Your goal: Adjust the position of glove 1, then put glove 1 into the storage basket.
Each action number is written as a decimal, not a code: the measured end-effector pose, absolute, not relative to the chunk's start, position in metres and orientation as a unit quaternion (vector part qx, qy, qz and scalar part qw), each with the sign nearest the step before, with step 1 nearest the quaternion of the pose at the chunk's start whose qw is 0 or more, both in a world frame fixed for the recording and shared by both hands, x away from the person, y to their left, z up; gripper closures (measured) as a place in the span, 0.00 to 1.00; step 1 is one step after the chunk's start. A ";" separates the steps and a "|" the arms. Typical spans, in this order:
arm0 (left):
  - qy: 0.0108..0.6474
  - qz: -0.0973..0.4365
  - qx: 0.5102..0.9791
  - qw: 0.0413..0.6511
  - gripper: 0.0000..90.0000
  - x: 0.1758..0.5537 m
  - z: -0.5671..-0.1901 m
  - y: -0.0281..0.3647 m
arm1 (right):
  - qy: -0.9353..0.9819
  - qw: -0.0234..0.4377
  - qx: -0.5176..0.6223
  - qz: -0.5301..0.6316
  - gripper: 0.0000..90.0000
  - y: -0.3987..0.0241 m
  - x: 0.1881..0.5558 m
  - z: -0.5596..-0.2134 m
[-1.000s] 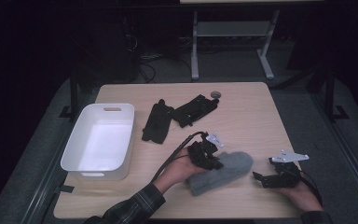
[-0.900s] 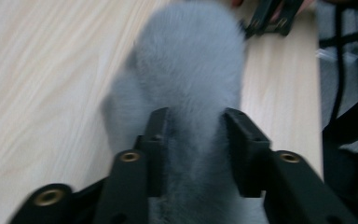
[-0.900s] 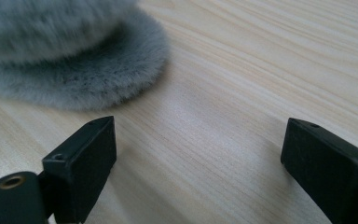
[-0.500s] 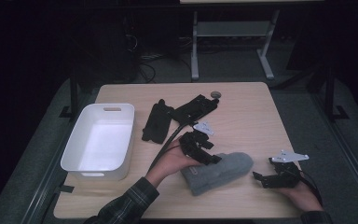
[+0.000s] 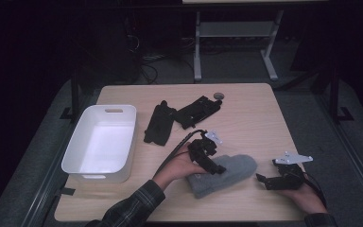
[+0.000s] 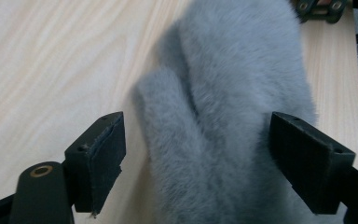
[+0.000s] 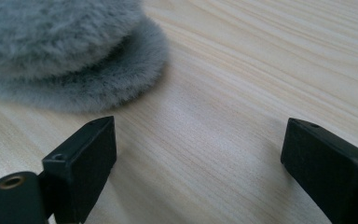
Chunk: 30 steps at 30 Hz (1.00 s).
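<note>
The left gripper (image 5: 216, 166) sits over the grey fleece mitten (image 5: 227, 172), which lies flat on the wooden table (image 5: 246, 113). Its jaws have just been opening and now stand wide apart, released; the mitten (image 6: 223, 116) lies between them, its thumb nearer the left jaw, neither pad pressing it. The right gripper (image 5: 262, 179) rests just beyond the mitten's rounded end, jaws spread and empty; in the right gripper view the mitten (image 7: 65, 51) lies ahead and to the left of its jaws.

mitten (image 5: 227, 171): grey fluffy plush (soft pile) | table (image 5: 246, 118): pale matt wood grain | bin (image 5: 99, 142): glossy white plastic
</note>
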<state>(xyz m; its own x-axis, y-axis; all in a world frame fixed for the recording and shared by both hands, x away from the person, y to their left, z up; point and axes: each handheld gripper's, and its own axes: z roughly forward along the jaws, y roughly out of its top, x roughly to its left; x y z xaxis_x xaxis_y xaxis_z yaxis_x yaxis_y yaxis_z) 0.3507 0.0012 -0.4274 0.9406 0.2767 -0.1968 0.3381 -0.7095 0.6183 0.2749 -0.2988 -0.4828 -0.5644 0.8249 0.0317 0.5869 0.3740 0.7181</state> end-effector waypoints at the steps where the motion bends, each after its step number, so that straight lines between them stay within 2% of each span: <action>1: 0.167 -0.046 0.925 0.339 0.21 0.350 -0.429 0.001 | 0.811 0.169 0.436 0.352 0.11 -0.299 0.275 -0.483; 9: 0.154 -0.059 0.937 0.308 0.14 0.351 -0.443 -0.004 | 0.812 0.168 0.435 0.352 0.11 -0.299 0.276 -0.483; 20: 0.163 -0.090 0.937 0.295 0.16 0.351 -0.455 -0.008 | 0.812 0.169 0.434 0.352 0.11 -0.296 0.280 -0.483; 24: 0.154 -0.095 0.938 0.295 0.27 0.350 -0.454 -0.008 | 0.814 0.169 0.431 0.352 0.11 -0.295 0.281 -0.483; 30: 0.162 -0.141 0.932 0.294 0.53 0.353 -0.454 -0.006 | 0.813 0.168 0.431 0.352 0.11 -0.295 0.281 -0.483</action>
